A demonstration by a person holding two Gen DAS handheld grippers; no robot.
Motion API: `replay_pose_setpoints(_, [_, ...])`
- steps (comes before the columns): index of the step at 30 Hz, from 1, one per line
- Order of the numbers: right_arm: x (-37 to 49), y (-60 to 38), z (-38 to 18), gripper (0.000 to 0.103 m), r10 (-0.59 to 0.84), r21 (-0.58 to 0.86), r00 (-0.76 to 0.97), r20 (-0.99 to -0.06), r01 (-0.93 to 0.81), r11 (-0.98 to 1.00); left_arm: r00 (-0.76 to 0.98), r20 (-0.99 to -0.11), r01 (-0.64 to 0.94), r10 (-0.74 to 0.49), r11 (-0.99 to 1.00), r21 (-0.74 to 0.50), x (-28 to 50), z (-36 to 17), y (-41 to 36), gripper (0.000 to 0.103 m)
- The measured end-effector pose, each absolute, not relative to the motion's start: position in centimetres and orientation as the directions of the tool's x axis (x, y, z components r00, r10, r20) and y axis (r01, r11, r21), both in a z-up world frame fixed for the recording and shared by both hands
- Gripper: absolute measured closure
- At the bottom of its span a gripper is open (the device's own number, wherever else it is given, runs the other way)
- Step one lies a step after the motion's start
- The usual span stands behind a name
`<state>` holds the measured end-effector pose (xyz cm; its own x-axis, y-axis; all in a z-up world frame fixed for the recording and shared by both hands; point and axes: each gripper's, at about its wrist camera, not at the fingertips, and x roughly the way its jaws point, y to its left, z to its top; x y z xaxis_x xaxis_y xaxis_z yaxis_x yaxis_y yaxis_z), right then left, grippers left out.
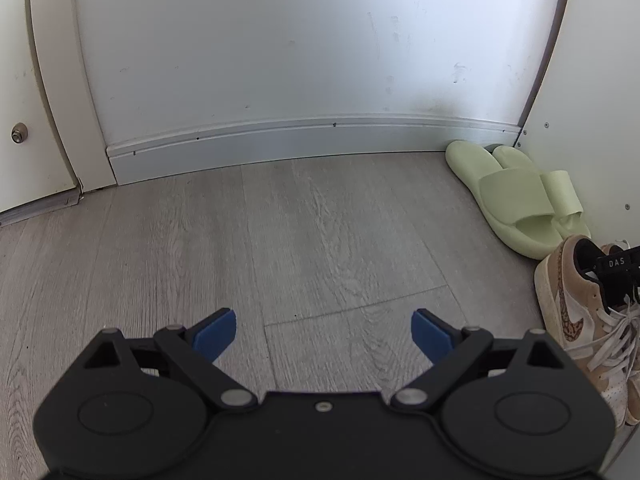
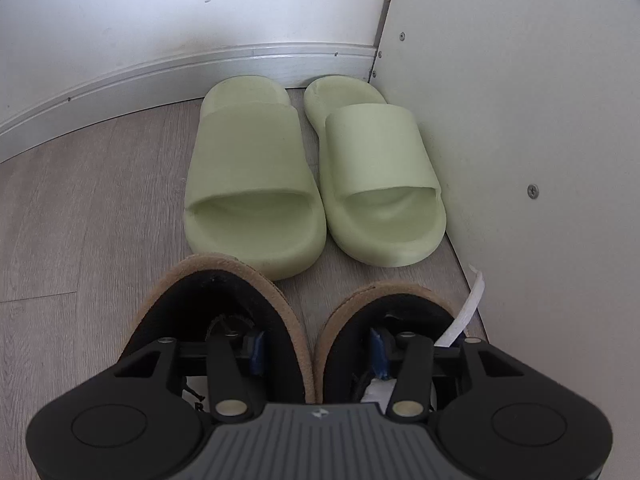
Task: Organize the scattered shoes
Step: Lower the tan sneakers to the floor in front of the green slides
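Floor: grey wood planks, white wall w/ skirting behind.
Slides: green pair sitting side by side in corner, toes to skirting.
Sneakers: tan pair sitting just behind slides.
Right tool: fingers reaching into both collars, pinching inner walls together.
Left tool: hovering wide over bare floor, holding nothing.

My black left gripper carries blue pads over grey wood-grain plank flooring. The pale green foam slides sit plain and unpatterned by the white wall. The tan suede sneakers show black linings, white laces and a brown speckled swoosh.
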<state>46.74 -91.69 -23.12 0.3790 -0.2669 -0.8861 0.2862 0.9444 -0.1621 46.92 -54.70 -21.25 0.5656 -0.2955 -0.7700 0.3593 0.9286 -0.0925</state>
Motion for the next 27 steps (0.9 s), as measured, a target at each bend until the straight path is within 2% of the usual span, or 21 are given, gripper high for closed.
replay_pose_setpoints(3, [46.9, -91.7, -22.9, 0.049, -0.277, -0.183, 0.363, -0.890, 0.273, 0.944, 0.562, -0.773, 0.358, -0.294, 0.929, -0.093, 47.0, -21.3, -54.7, 0.008])
replay_pose_setpoints(6, [46.9, -91.6, -22.7, 0.039, -0.296, -0.210, 0.353, -0.887, 0.262, 0.942, 0.559, -0.775, 0.356, -0.295, 0.929, -0.097, 47.2, -21.4, -54.6, 0.008])
replay_pose_setpoints(12, [46.7, -91.6, -22.1, 0.034, -0.318, -0.242, 0.340, -0.885, 0.246, 0.938, 0.557, -0.777, 0.349, -0.293, 0.932, -0.101, 47.4, -21.5, -54.3, 0.008])
replay_pose_setpoints(27, [47.9, -90.9, -22.4, 0.031, -0.380, -0.315, 0.259, -0.888, 0.260, 0.913, 0.551, -0.781, 0.338, -0.294, 0.934, -0.113, 47.7, -21.8, -53.4, 0.008])
